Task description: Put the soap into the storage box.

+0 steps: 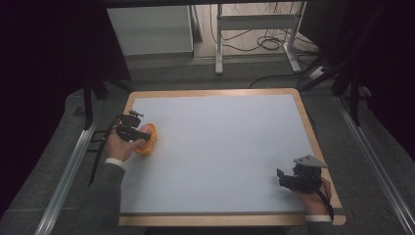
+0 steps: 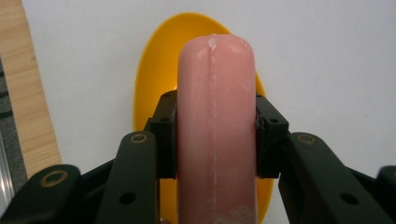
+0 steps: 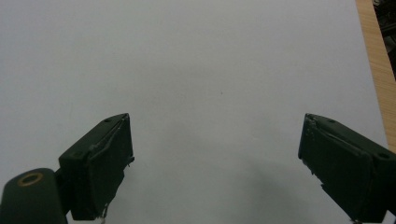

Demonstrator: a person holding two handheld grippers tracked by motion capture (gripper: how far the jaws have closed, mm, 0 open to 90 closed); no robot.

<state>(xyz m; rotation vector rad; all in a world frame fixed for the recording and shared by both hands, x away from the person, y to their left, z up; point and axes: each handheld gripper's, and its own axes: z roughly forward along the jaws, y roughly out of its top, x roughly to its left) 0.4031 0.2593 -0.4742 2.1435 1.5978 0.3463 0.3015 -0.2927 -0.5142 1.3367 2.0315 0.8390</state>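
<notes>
Left gripper (image 2: 215, 140) was clamped on a pink sausage (image 2: 215, 116), pads pressing both of its sides, the sausage running straight out ahead between the jaws and sticking well past their tips. Directly below it, under the jaws, sat a yellow oval dish (image 2: 154, 84); whether the sausage already touched the dish couldn't be told. Likely reason for the lengthwise hold: the sausage lines up with the dish's long axis, so it can be laid down inside without tipping over the rim. In the high view the left gripper (image 1: 133, 128) was over the dish (image 1: 149, 142), near the left edge of the grey mat (image 1: 220, 147).

Right gripper (image 3: 215, 163) stood wide apart, nothing between the jaws, just bare mat ahead of and below it. In the high view the right gripper (image 1: 288, 178) rested near the mat's close right corner, well apart from the dish, probably parked out of the way since it isn't needed for the placing.

Wooden table rim (image 1: 313, 142) was just beside the right gripper.
</notes>
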